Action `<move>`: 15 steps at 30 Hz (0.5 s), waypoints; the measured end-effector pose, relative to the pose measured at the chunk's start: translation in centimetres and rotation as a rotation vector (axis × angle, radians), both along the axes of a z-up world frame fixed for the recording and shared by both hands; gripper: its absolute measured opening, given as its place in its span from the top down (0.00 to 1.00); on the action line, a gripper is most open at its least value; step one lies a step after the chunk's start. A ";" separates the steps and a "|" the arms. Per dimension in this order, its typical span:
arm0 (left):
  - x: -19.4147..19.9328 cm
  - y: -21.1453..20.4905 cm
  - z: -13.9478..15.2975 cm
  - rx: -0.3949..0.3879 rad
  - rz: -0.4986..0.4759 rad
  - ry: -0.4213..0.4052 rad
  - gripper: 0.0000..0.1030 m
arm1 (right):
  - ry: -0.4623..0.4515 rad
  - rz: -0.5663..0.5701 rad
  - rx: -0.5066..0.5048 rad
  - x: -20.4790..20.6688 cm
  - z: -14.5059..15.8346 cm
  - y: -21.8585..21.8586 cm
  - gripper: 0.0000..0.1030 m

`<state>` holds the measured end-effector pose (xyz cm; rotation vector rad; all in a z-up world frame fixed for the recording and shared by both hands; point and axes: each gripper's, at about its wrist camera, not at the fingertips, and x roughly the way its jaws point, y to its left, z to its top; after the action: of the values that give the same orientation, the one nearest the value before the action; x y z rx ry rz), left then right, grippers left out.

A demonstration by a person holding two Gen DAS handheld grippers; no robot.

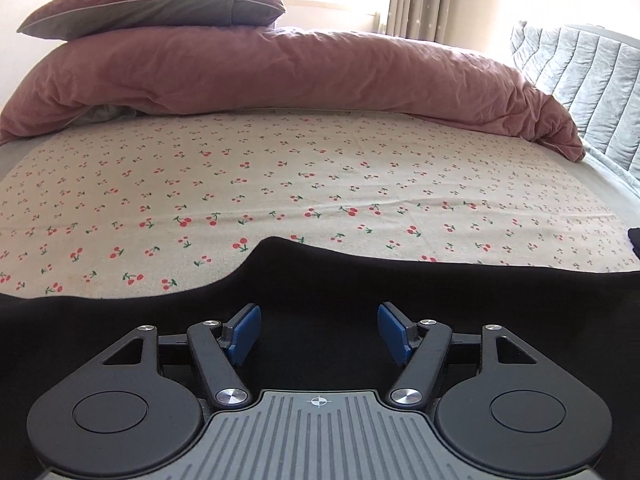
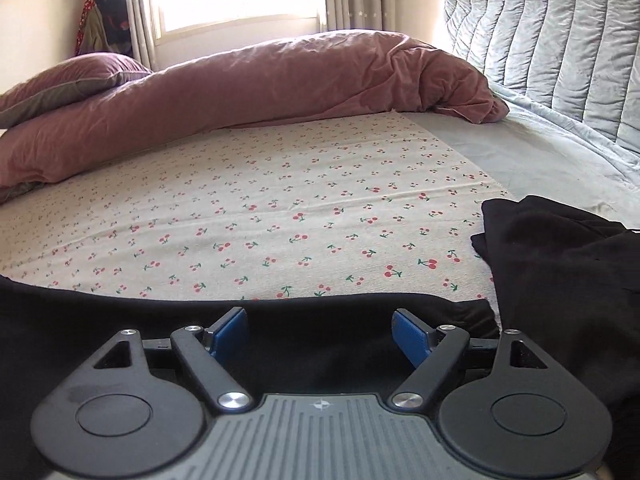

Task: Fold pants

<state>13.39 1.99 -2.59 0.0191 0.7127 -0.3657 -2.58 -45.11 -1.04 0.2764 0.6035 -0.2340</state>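
Black pants [image 1: 320, 280] lie under 2 open claws, left claw [image 1: 319, 334], right claw [image 2: 320, 336]

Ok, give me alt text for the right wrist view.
The right hand-held gripper hangs open over black pants spread along the near edge of a cherry-print sheet, with more black fabric bunched at right. Behind lie a dusty-pink duvet, a pillow and a grey quilted headboard.
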 end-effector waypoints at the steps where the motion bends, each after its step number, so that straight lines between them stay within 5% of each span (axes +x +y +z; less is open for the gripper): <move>1: -0.6 0.0 0.3 -0.016 -0.011 0.016 0.32 | -0.018 -0.010 0.024 -1.0 0.4 -0.4 0.18; 9: -4.6 -0.7 1.4 -0.088 -0.070 0.063 0.13 | -0.039 -0.083 0.169 -6.8 -0.1 -3.6 0.15; 15: -6.0 -1.5 1.0 -0.108 -0.102 0.094 0.10 | 0.001 -0.175 0.334 -8.7 -2.4 -5.6 0.14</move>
<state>7.44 0.47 -1.56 -0.0643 0.7857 -0.5052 -11.33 -50.69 -3.40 0.6534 0.6191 -0.3017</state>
